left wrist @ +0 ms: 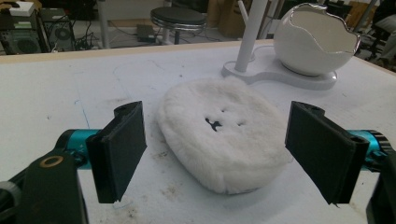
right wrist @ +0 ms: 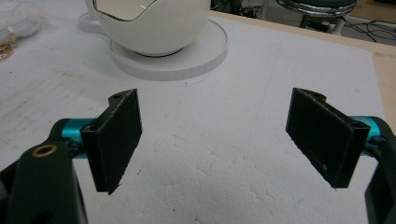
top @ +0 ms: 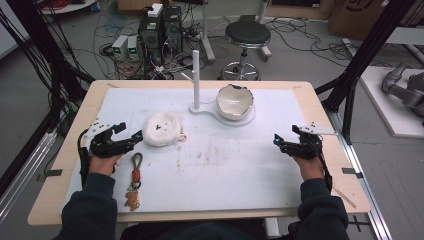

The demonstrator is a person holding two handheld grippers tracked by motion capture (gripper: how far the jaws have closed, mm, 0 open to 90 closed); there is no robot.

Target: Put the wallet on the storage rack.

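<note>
A white fluffy pad point(top: 162, 129) with a small dark mark on top lies left of centre on the white foam mat point(top: 225, 165). My left gripper point(top: 129, 131) is just left of it, open. In the left gripper view the fluffy pad point(left wrist: 224, 135) lies just beyond and between the spread jaws of the left gripper point(left wrist: 222, 151), untouched. A white eggshell-shaped bowl point(top: 235, 101) sits on a white stand with an upright post point(top: 196, 75). My right gripper point(top: 286, 134) hovers open at the right, with nothing between its fingers. The right gripper point(right wrist: 215, 140) faces the bowl point(right wrist: 154, 23).
A keychain point(top: 135, 175) with a carabiner, an orange piece and a small charm lies near the front left. A small gold-coloured item point(top: 182, 136) touches the pad's right edge. Beyond the table stand a stool point(top: 246, 35) and computer boxes point(top: 160, 30).
</note>
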